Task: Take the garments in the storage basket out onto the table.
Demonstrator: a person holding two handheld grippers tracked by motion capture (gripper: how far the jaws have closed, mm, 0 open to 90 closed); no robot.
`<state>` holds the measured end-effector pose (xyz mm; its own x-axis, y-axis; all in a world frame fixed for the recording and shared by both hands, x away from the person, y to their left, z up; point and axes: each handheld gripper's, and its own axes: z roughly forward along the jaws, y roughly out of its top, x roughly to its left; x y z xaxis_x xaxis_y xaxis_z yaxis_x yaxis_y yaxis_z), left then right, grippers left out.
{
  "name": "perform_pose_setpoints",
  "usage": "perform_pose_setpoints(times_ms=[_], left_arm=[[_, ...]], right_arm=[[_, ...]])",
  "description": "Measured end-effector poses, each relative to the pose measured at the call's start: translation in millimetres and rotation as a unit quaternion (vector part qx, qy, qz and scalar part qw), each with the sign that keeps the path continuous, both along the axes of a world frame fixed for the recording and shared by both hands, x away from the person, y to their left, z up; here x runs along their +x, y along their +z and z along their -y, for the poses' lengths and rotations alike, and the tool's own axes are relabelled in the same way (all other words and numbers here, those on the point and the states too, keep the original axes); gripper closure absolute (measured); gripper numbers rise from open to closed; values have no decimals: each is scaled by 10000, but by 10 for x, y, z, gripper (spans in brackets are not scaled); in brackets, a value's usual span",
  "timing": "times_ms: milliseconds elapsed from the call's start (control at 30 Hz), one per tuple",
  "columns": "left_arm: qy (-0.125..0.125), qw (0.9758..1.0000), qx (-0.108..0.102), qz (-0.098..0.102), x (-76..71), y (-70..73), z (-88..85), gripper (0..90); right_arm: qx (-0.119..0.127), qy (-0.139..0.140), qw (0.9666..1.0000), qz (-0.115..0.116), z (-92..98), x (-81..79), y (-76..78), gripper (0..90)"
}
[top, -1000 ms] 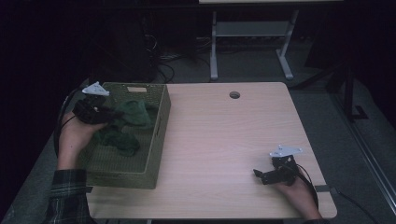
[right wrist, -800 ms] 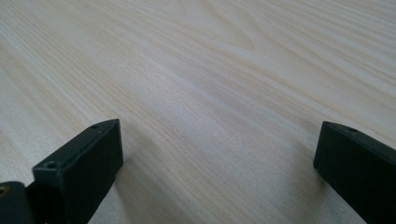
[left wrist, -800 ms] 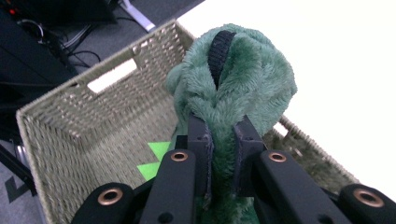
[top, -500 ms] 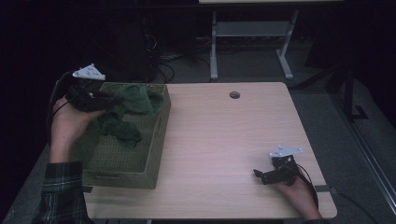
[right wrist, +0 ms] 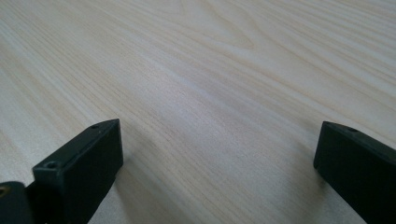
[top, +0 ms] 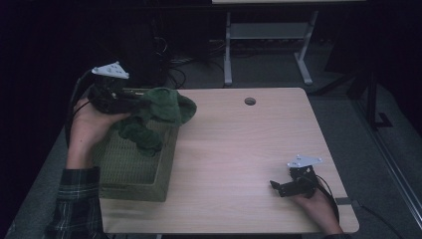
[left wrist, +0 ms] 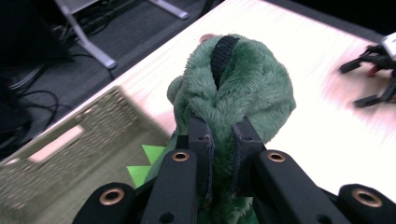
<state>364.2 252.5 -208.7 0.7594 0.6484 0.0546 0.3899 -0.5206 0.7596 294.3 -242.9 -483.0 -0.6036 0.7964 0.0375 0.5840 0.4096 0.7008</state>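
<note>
Plush toy [top: 161, 107], green and fuzzy with a black strap, was held above the far rim of the woven basket [top: 134, 169], its lower part hanging down inside the basket. In the left gripper view the toy [left wrist: 233, 88] was seen pinched between the two black jaws, with bright green felt spikes at its side. Left claw [top: 130, 102] was clenched on the toy's fabric, carried in a hand above the basket's back left corner. Step in hand was judged to be the lift-out: the toy was raised but not yet clear of the basket wall. Next move was judged to call for more height, then travel over the rim toward the bare counter [top: 239, 144], the dangling part being kept from snagging on the weave. Right claw [top: 281, 188] was rested near the counter's near right edge, well apart from the basket, jaws spread wide on nothing, as seen in the right gripper view over bare wood [right wrist: 210, 84].
</note>
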Motion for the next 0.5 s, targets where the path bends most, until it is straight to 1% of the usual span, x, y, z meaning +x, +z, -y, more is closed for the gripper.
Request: perform_pose_setpoints(times_ms=[67,200,267,500], left_arm=[[-52,9999,-126,-85,18,-15,88,815],[-123,9995,-241,-172,43,-27,236,817],[-175,9994,-245,-198,50,-23,307,817],[-346,9985,-364,-216,42,2,541,820]], right_arm=[[6,-1,10000,-10,-1,-1,0,10],[7,0,10000,-12,-1,-1,0,11],[6,-1,10000,-11,-1,-1,0,10],[4,0,10000,-12,-1,-1,0,10]])
